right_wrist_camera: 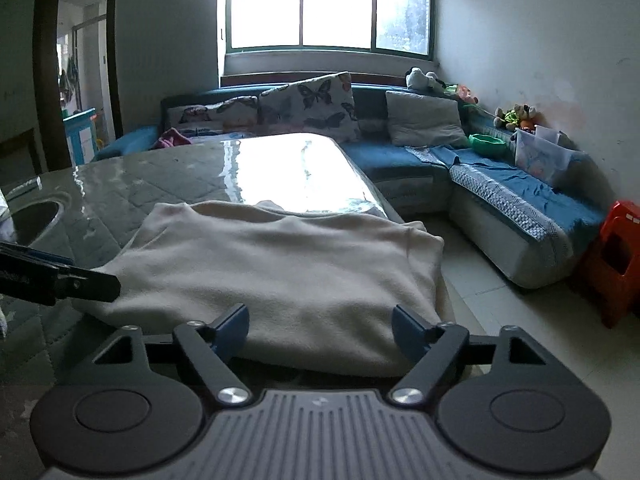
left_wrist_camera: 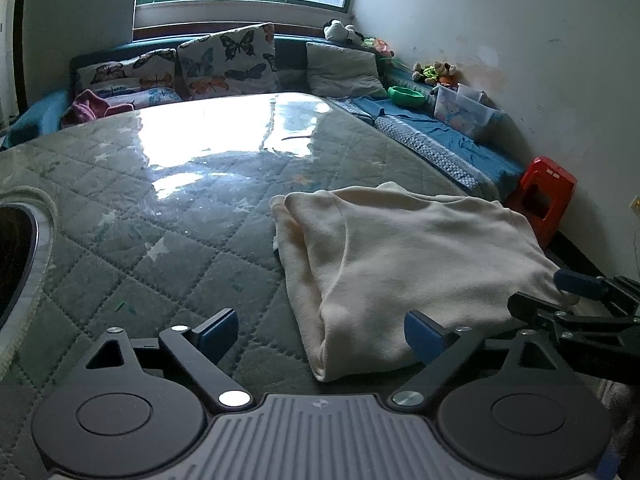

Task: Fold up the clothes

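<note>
There is 1 cream garment, folded, on 1 quilted table, with 2 grippers in view: the left gripper and the right gripper, each with 2 blue-padded fingers. Along 1 blue sofa lie 2 butterfly cushions and 1 grey cushion. There is also 1 green bowl, 1 clear plastic bin, 1 red stool, 1 pink cloth and 1 window with 3 panes.

No readable text, label, brand, number or sign in either view. Small round mark on each gripper body, too small to make out. White patches on the red stool, illegible.
</note>
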The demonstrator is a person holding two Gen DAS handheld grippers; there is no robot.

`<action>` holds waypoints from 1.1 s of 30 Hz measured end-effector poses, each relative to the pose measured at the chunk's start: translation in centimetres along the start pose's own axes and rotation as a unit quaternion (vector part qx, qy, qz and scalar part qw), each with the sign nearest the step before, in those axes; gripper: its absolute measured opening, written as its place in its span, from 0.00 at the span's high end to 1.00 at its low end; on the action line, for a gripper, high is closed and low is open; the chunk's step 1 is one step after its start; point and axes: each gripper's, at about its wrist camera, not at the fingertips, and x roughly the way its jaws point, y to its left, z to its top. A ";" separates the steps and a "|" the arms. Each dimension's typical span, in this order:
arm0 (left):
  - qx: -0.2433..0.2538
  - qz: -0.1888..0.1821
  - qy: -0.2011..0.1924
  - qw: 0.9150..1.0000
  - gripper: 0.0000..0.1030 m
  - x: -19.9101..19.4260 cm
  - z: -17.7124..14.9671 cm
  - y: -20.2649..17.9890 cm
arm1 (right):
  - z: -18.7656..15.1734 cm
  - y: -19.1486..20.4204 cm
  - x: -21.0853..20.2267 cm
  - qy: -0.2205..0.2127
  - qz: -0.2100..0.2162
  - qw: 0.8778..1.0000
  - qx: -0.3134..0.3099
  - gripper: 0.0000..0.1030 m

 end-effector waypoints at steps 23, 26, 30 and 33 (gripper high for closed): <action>0.023 0.000 -0.014 1.000 0.00 -1.8 -1.0 -1.2 | -1.1 0.4 -3.1 -0.023 -0.014 0.999 0.028 0.02; 0.022 -0.002 -0.015 1.000 0.00 -2.0 -1.2 -1.2 | -1.2 0.6 -3.7 -0.028 -0.017 0.999 0.027 0.00; 0.024 -0.001 -0.019 1.000 0.00 -2.6 -1.6 -1.3 | -1.3 0.8 -4.4 -0.034 -0.020 0.999 0.028 0.00; 0.023 0.000 -0.024 0.999 0.00 -3.0 -2.0 -1.3 | -1.4 1.0 -4.8 -0.038 -0.022 0.999 0.029 0.00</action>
